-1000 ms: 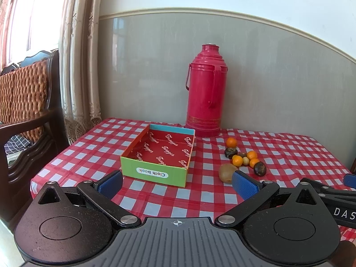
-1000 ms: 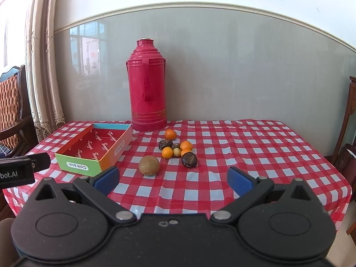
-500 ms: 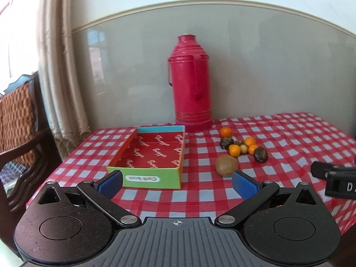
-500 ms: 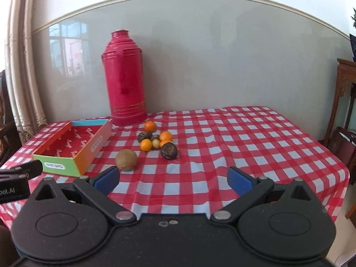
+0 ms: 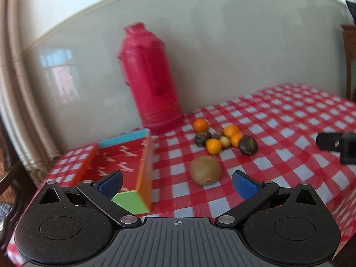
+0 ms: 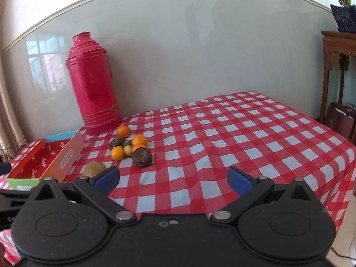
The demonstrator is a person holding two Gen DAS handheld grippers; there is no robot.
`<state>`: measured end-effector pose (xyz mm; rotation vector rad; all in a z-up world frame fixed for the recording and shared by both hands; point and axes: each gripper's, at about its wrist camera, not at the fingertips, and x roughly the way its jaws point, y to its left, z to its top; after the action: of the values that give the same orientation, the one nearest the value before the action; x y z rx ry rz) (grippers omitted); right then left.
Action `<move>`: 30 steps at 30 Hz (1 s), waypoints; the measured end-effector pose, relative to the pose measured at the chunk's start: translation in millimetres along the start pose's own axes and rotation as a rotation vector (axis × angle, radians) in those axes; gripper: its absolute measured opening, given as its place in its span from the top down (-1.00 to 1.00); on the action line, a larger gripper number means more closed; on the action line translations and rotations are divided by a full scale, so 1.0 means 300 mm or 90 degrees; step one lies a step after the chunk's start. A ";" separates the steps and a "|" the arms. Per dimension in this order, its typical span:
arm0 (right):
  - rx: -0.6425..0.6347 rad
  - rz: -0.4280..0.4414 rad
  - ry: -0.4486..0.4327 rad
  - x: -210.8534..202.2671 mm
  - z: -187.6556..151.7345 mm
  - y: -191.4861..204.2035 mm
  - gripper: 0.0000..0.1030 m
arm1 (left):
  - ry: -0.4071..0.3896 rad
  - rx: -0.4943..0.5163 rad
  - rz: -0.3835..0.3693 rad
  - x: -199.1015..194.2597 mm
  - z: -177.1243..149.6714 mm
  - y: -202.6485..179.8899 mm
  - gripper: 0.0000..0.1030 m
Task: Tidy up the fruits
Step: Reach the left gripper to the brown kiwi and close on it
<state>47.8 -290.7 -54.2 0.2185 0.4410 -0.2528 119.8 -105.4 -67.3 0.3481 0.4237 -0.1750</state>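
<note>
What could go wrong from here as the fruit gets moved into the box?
1. The kiwi lies loose near the table's front edge; a claw nudge could roll it off.
2. The small fruits sit bunched and touching, so taking one may scatter the others.
3. The tall red thermos stands close behind the box and the pile; a wide swing could knock it.

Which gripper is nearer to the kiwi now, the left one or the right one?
Left. The kiwi lies just ahead of the open left gripper, between its fingers' lines. The right gripper points at bare cloth, with the kiwi off beside its left finger.
</note>
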 end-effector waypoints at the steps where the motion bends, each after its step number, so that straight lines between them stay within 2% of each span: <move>1: 0.006 -0.001 -0.002 0.013 -0.003 -0.009 -0.89 | 0.008 0.011 -0.006 0.028 0.006 -0.013 -1.00; 6: 0.041 -0.004 -0.001 0.082 -0.022 -0.050 -0.89 | 0.056 0.006 -0.045 0.177 0.025 -0.047 -1.00; 10: 0.055 -0.005 -0.006 0.112 -0.041 -0.068 -0.90 | 0.066 -0.012 -0.053 0.269 0.022 -0.055 -0.99; 18: 0.053 0.014 -0.008 0.138 -0.057 -0.065 -0.90 | 0.081 -0.005 -0.067 0.395 0.028 -0.089 -0.98; 20: 0.055 0.016 -0.007 0.142 -0.057 -0.068 -0.90 | 0.092 -0.011 -0.075 0.425 0.034 -0.092 -0.83; 22: 0.060 0.016 -0.004 0.148 -0.058 -0.071 -0.90 | 0.107 -0.017 -0.081 0.453 0.034 -0.096 -0.56; 27: 0.064 0.018 -0.001 0.155 -0.062 -0.076 -0.90 | 0.137 -0.043 -0.096 0.500 0.016 -0.100 -0.07; 30: 0.068 0.019 0.004 0.161 -0.064 -0.078 -0.90 | 0.130 -0.057 -0.099 0.497 0.009 -0.093 -0.02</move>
<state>75.7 -317.2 -96.3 0.3308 0.4302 -0.2472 248.1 -146.1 -137.3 0.2449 0.6592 -0.2718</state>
